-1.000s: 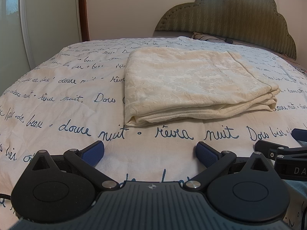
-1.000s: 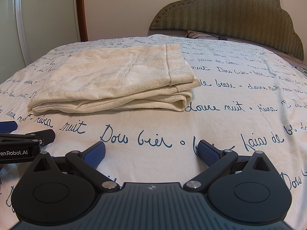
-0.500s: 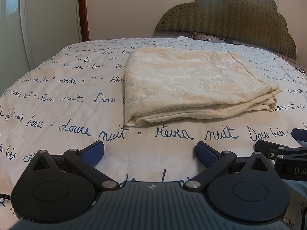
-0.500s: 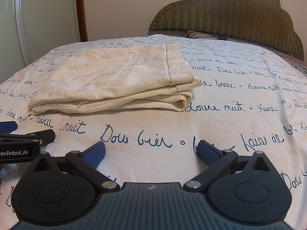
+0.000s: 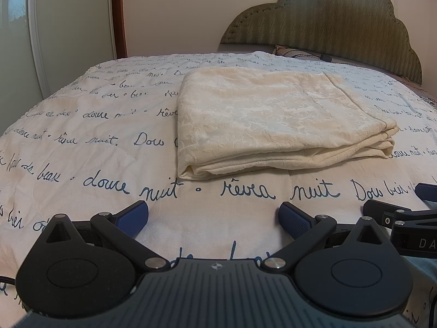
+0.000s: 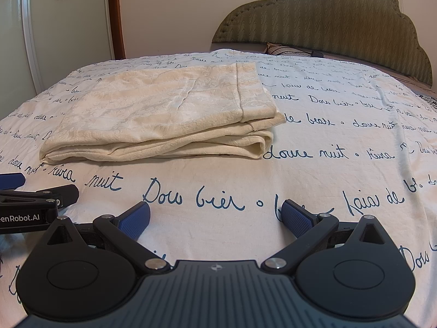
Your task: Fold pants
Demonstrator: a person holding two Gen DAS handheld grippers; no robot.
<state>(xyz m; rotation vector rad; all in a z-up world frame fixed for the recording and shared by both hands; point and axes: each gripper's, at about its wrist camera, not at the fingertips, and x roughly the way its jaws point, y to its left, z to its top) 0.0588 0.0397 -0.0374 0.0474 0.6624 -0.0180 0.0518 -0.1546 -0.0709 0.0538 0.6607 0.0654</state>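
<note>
Cream pants (image 5: 273,120) lie folded into a flat rectangle on the bed; the right wrist view has them (image 6: 164,114) at the left centre. My left gripper (image 5: 213,218) rests low over the bedspread in front of the pants, open, with nothing between its blue pads (image 5: 133,217). My right gripper (image 6: 215,217) sits to the right of the left one, also open and empty, a short way in front of the pants' right end. Each view catches the other gripper's fingers at its edge: the right gripper (image 5: 409,207) and the left gripper (image 6: 35,191).
The white bedspread (image 5: 82,142) with blue handwriting covers the whole bed. A green padded headboard (image 6: 327,19) and a pillow (image 6: 278,49) stand at the far end. A wardrobe door (image 6: 41,27) with a flower pattern is at the left.
</note>
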